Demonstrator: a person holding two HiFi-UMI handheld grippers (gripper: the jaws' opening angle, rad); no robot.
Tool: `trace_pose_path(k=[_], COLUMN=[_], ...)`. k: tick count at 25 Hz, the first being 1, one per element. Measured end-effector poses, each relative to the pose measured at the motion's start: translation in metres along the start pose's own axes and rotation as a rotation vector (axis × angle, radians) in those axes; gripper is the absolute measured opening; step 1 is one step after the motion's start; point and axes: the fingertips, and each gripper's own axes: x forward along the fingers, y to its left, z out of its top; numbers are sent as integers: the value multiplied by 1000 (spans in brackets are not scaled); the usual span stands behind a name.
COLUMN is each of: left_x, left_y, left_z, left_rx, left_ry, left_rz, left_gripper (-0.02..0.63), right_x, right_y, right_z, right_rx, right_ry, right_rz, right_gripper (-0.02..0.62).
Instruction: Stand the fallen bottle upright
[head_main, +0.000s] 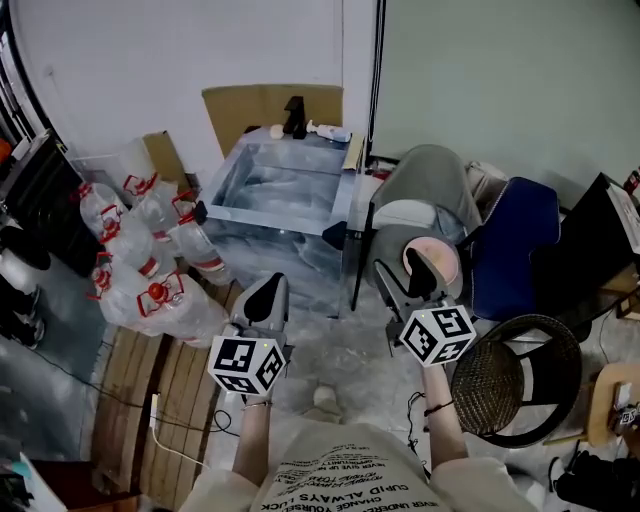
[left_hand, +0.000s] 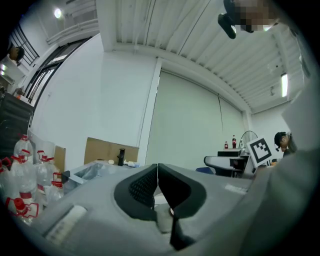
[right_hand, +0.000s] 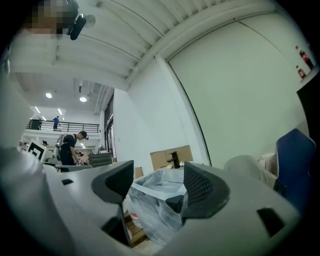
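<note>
Lying on its side at the far edge of the plastic-wrapped table (head_main: 272, 222), the small bottle (head_main: 330, 132) is seen just beside a black fixture (head_main: 295, 117), well apart from both grippers. Left gripper (head_main: 268, 287) is held with jaws pressed together, nothing between. Right gripper (head_main: 418, 268) is held with jaws apart, empty. Open floor is left between the grippers and the table's near edge. Room is bounded left by water jugs (head_main: 140, 255) and right by a grey chair (head_main: 430, 175). A railed walkway (right_hand: 65, 125) is shown only in the right gripper view, and a mesh stool (head_main: 515, 375) only in the head view.
</note>
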Motion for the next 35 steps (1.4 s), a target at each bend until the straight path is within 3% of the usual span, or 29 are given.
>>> trace_pose_path(k=[6, 17, 27, 35], left_x=[42, 93, 157, 230], left_y=[30, 44, 73, 108], left_z=[0, -10, -22, -22], left_rx=[4, -2, -5, -34], left_ry=[7, 36, 72, 89], left_rz=[-37, -82, -74, -46], left_gripper=[25, 25, 25, 25], right_x=[41, 71, 133, 215], right_y=[-11, -39, -77, -111], right_z=[-3, -6, -8, -9], right_rx=[-7, -3, 20, 11], right_ry=[-1, -4, -23, 39], right_rz=[-17, -59, -71, -31], right_gripper=[308, 308, 302, 301])
